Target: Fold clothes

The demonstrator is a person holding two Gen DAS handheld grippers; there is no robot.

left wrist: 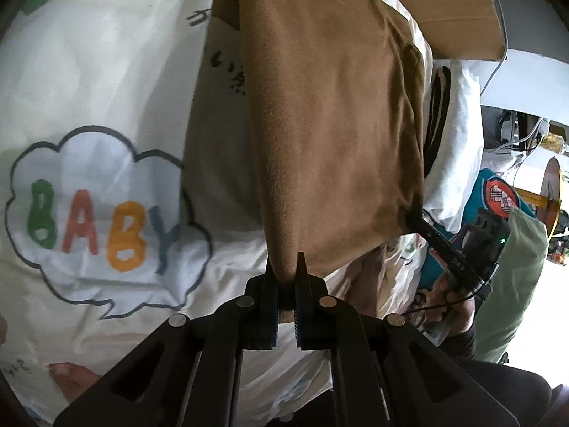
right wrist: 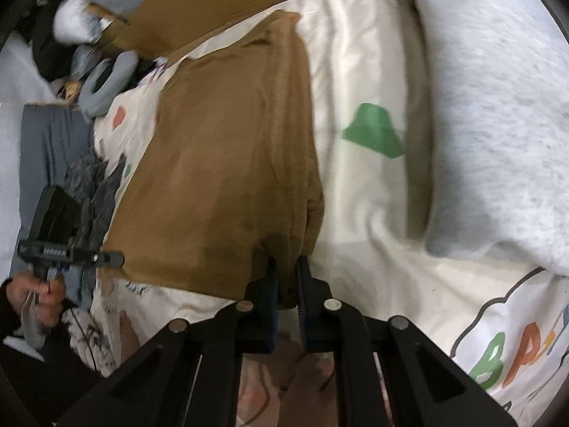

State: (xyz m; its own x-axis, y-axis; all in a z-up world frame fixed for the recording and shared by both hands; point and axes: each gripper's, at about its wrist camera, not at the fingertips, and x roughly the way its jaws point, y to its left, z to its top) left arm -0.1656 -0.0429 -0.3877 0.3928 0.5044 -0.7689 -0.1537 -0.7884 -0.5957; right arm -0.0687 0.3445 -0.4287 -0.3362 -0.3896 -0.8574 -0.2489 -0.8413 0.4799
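The brown garment (left wrist: 330, 114) lies stretched over a cream bedsheet (left wrist: 99, 71) on the bed, its near edge pinched at two corners. The left gripper (left wrist: 286, 267) is closed tight on one corner of the cloth, which bunches between its fingers; the right gripper (right wrist: 286, 267) is likewise clamped on the other corner, with brown fabric pressed between the pads. In the left wrist view the right gripper shows at the garment's far corner, in a person's hand (left wrist: 453, 306). The sheet carries a cloud print reading BABY (left wrist: 103, 227) (coloured letters) beside the garment. A grey blanket (right wrist: 498, 106) lies on the other side, and a cardboard box (left wrist: 455, 17) stands beyond the garment.
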